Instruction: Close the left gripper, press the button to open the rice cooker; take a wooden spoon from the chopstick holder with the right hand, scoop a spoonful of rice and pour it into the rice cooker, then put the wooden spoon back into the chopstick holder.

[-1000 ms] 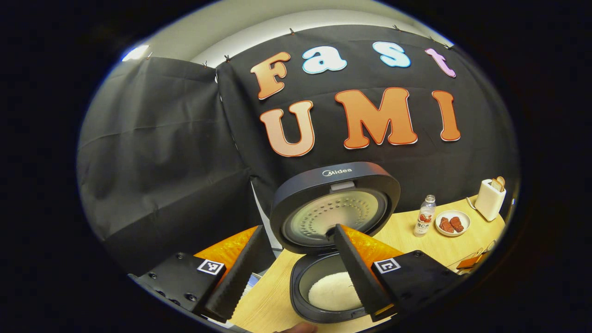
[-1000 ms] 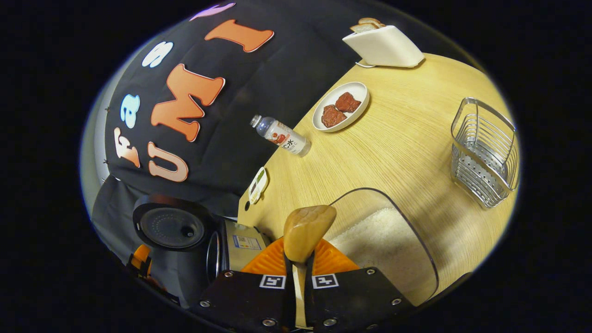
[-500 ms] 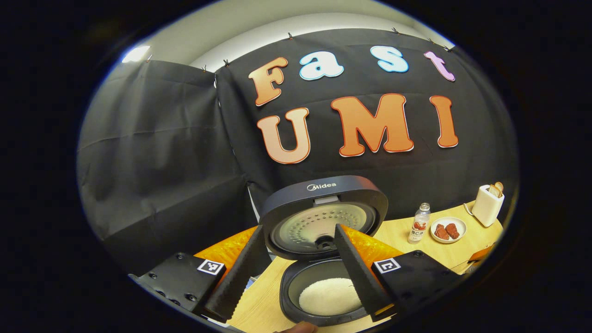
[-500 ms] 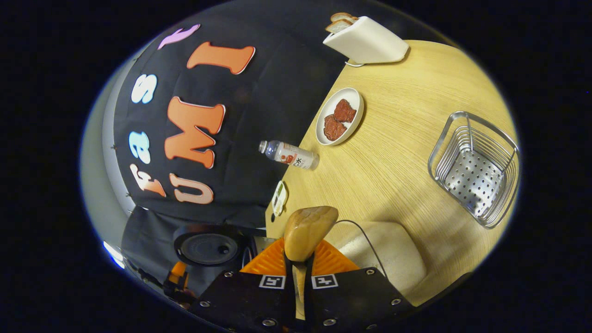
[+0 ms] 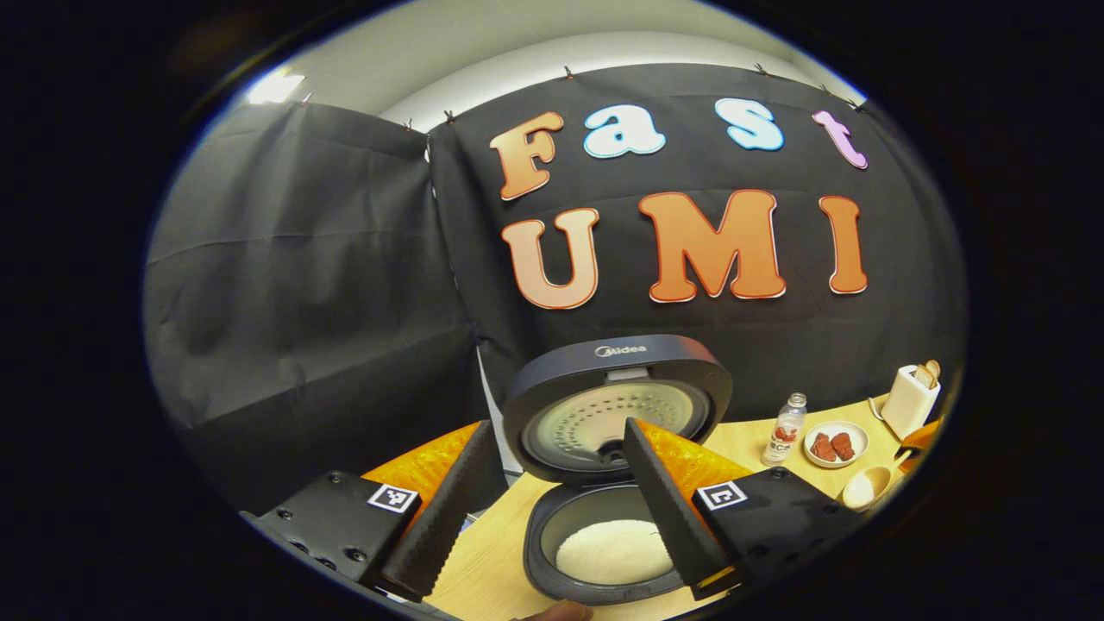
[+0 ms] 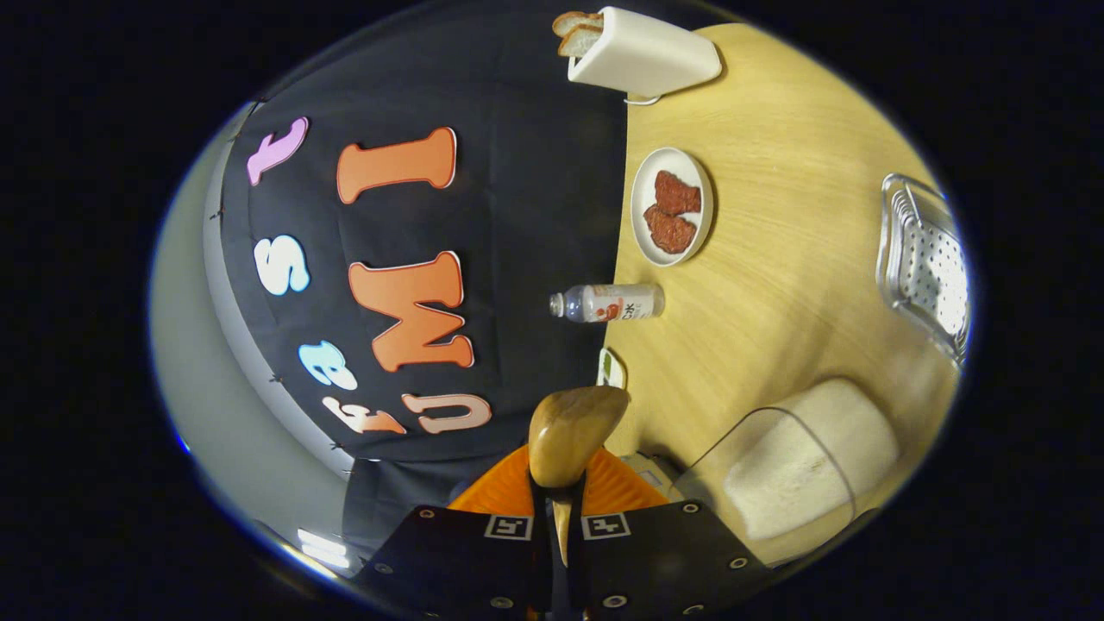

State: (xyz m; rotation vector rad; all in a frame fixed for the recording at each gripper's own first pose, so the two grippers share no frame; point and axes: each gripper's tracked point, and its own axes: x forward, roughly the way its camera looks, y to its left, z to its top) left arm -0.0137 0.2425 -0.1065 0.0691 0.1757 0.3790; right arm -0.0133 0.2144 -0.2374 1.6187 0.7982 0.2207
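left tool [image 5: 552,509]: 2 fingers spread wide, gripping nothing, held above the near side of the rice cooker.
right tool [image 6: 559,517]: fingers pressed together, pinching the wooden spoon's handle.
wooden spoon [image 6: 571,435]: bowl just past the fingertips, no rice visible on the side that shows; also in the left gripper view [image 5: 865,488], low at the right edge.
rice cooker [image 5: 604,535]: on the tabletop, lid [image 5: 617,404] standing open, white rice in the inner pot.
rice container [image 6: 798,457]: clear, holding white rice, on the tabletop to the right of the spoon.
chopstick holder [image 6: 927,263]: metal wire basket, well apart at the right edge.
tabletop [image 6: 776,224]: pale wood.
other items: bottle [image 6: 608,303], plate [image 6: 672,207] with 2 red pieces, toaster [image 6: 642,53] with bread.
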